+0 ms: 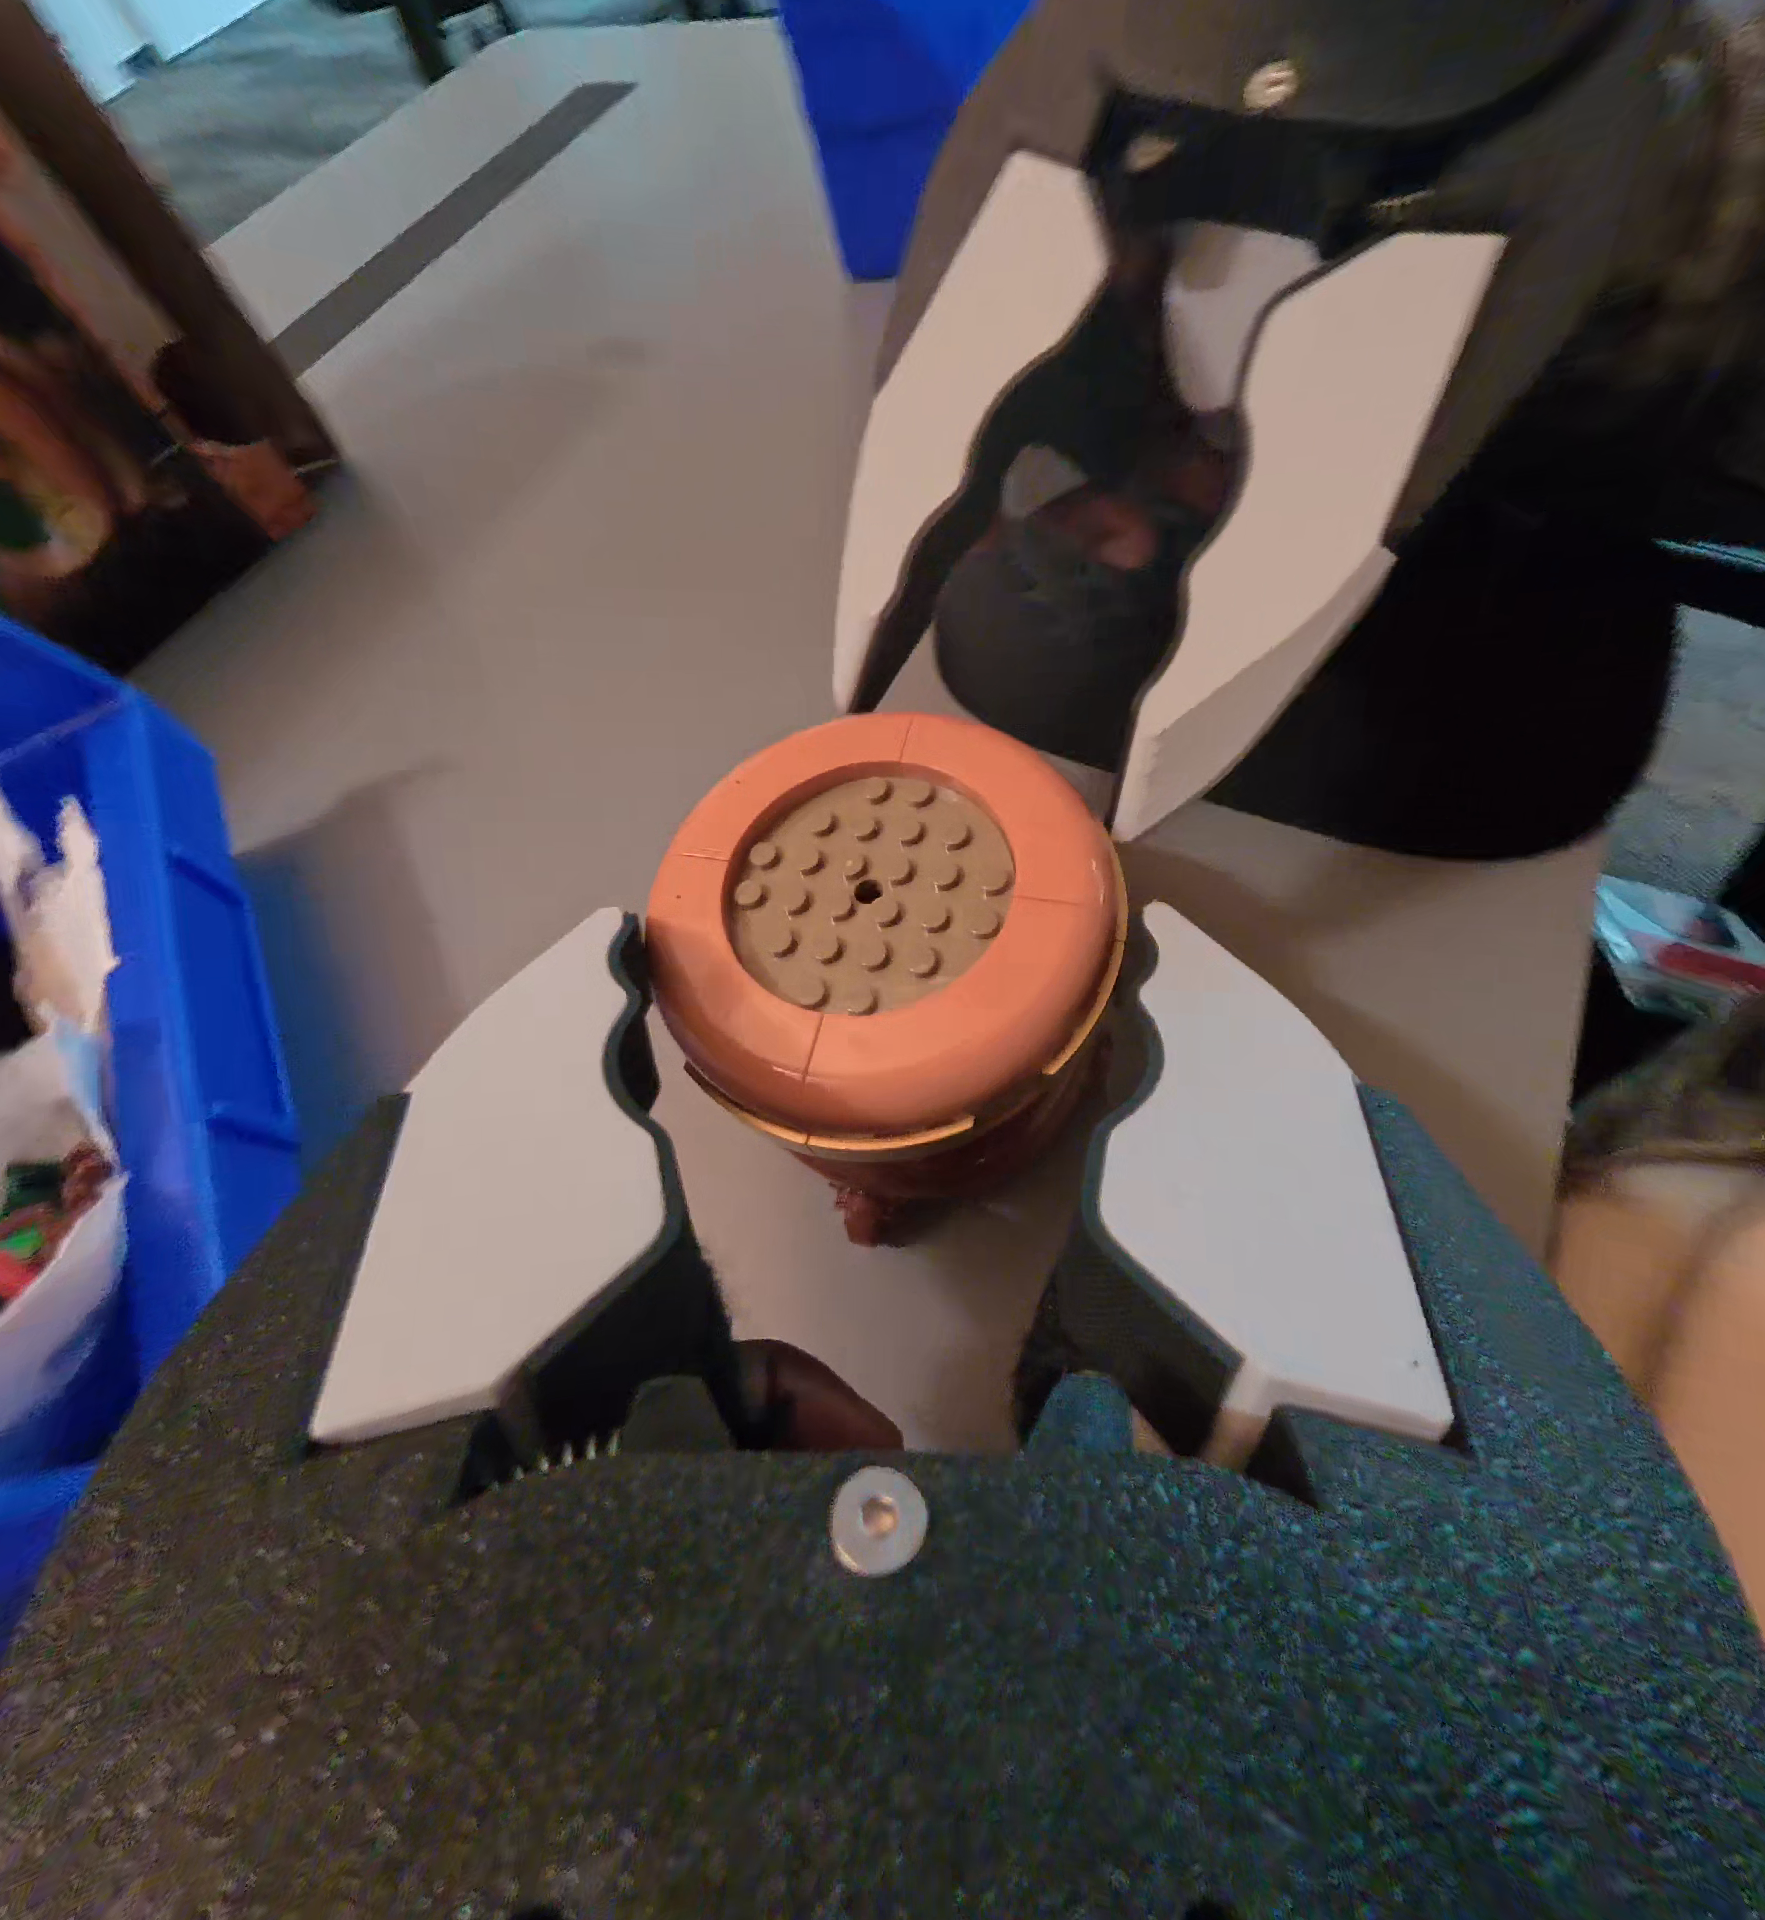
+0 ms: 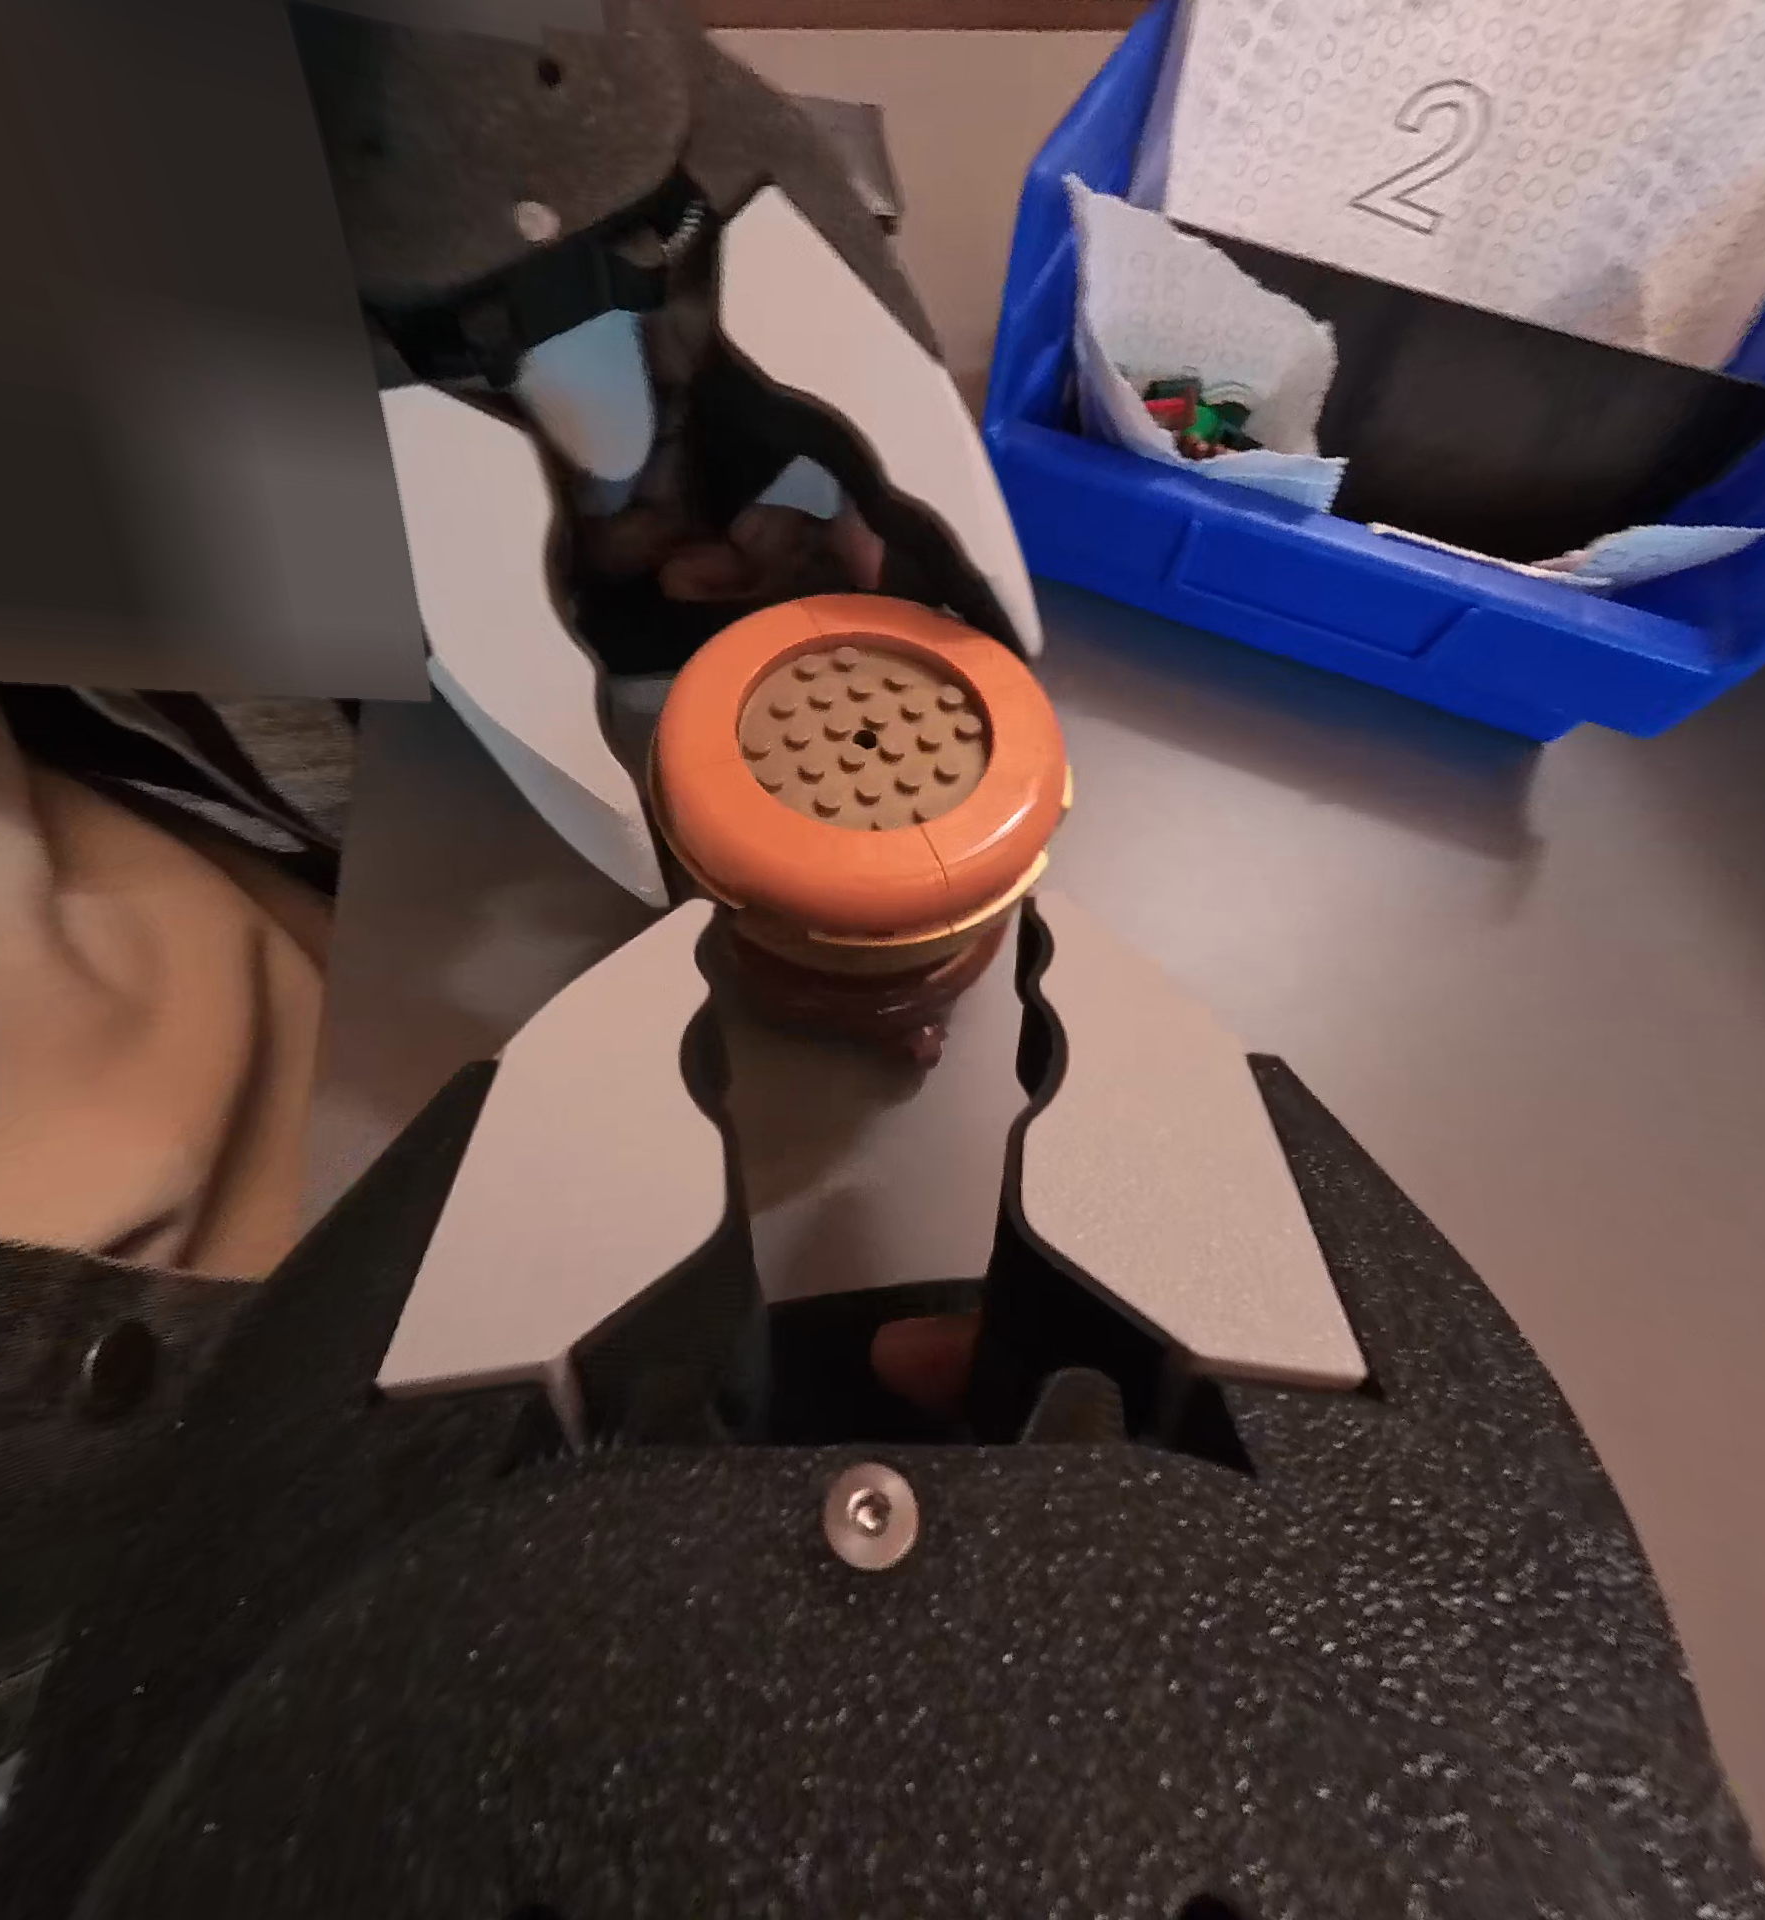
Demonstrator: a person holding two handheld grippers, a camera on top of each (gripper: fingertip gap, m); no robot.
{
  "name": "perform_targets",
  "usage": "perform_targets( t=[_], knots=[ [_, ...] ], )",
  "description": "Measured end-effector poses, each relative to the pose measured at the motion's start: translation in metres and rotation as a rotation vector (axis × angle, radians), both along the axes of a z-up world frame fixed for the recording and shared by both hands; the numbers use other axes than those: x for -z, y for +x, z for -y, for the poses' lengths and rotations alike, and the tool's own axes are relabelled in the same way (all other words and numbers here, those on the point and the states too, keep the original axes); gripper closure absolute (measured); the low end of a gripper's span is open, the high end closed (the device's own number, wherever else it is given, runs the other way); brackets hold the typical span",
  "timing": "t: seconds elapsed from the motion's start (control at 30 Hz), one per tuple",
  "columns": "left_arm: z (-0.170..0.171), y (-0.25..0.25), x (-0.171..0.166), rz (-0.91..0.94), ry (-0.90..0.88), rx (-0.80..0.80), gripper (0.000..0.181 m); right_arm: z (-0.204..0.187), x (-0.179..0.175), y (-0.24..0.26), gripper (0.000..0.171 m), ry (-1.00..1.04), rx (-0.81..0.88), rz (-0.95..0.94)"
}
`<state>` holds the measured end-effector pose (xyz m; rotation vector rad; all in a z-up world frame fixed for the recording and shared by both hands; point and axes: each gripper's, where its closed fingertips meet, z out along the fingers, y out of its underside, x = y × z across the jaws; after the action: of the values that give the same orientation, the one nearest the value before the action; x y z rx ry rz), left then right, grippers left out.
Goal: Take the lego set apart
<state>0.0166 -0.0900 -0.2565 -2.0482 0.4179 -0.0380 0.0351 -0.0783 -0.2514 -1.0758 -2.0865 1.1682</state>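
A round lego pot stands on the table, with an orange-brown rim, a tan studded plate in its top and a dark brown lower part. My left gripper is shut on the rim, one finger on each side. In the right wrist view the pot is straight ahead. My right gripper is closed around the dark brown lower part. The two grippers face each other across the pot: the right one shows behind it in the left wrist view, and the left one in the right wrist view.
A blue bin holds torn paper bags with small loose pieces; it is at my left in the left wrist view. A brown picture box and a second blue bin stand farther off on the grey table. A person's arm is at the right. Both grippers' tips are close together, under 4 cm apart.
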Motion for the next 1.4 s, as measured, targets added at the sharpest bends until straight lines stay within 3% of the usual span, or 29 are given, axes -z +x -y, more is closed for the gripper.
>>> perform_targets(
  t=[0.13,0.3,0.37,0.4,0.5,0.6,0.73,0.77,0.9,0.97,1.0,1.1,1.17,1.23,1.33,1.37,1.4],
  knots=[
    [0.001,-0.003,-0.005,-0.031,0.022,-0.101,0.097,-0.009,-0.01,0.002,0.123,-0.036,0.108,-0.036],
    [0.024,-0.008,-0.037,0.045,0.115,-0.016,0.1,0.002,-0.02,0.016,0.119,-0.406,0.219,0.04],
    [0.028,-0.023,-0.037,0.03,0.1,-0.04,0.105,0.014,-0.017,0.022,0.117,-0.415,0.194,0.053],
    [0.03,-0.03,-0.035,0.023,0.085,-0.056,0.113,0.014,-0.014,0.022,0.119,-0.364,0.214,0.041],
    [0.027,-0.039,-0.03,0.032,0.078,-0.12,0.17,0.015,-0.009,0.018,0.129,-0.209,0.267,0.001],
    [0.024,-0.037,-0.017,0.005,0.036,-0.151,0.18,0.016,-0.003,0.013,0.129,-0.141,0.29,0.03],
    [0.03,-0.018,-0.006,0.021,-0.008,-0.081,0.177,-0.003,-0.001,0.005,0.134,0.041,0.338,-0.011],
    [0.031,-0.009,-0.003,0.037,-0.018,-0.043,0.169,-0.005,-0.001,0.004,0.135,0.055,0.335,-0.011],
    [0.028,0.016,0.006,-0.005,-0.035,0.033,0.167,-0.013,0.002,-0.003,0.134,0.035,0.306,0.002],
    [0.029,0.009,0.006,-0.064,-0.037,-0.001,0.162,-0.019,0.003,0.0,0.133,0.028,0.314,0.006],
    [0.03,0.002,0.003,-0.089,-0.025,-0.024,0.157,-0.019,0.0,0.003,0.131,0.016,0.301,-0.013],
    [0.03,-0.023,-0.023,-0.145,0.13,-0.119,0.117,-0.012,-0.02,0.011,0.114,-0.053,0.222,-0.164],
    [0.03,-0.031,-0.045,-0.065,0.278,-0.146,0.104,-0.008,-0.04,0.015,0.106,-0.145,0.174,-0.354],
    [0.031,-0.031,-0.055,0.093,0.366,-0.125,0.106,-0.016,-0.054,0.017,0.111,-0.223,0.198,-0.467],
    [0.031,-0.029,-0.048,0.229,0.375,-0.064,0.121,-0.021,-0.059,0.021,0.116,-0.272,0.202,-0.484],
    [0.033,-0.027,-0.048,0.253,0.375,-0.038,0.135,-0.022,-0.057,0.02,0.123,-0.286,0.203,-0.467],
    [0.036,-0.024,-0.052,0.271,0.393,0.001,0.159,-0.02,-0.055,0.02,0.14,-0.292,0.187,-0.449]
  ],
)
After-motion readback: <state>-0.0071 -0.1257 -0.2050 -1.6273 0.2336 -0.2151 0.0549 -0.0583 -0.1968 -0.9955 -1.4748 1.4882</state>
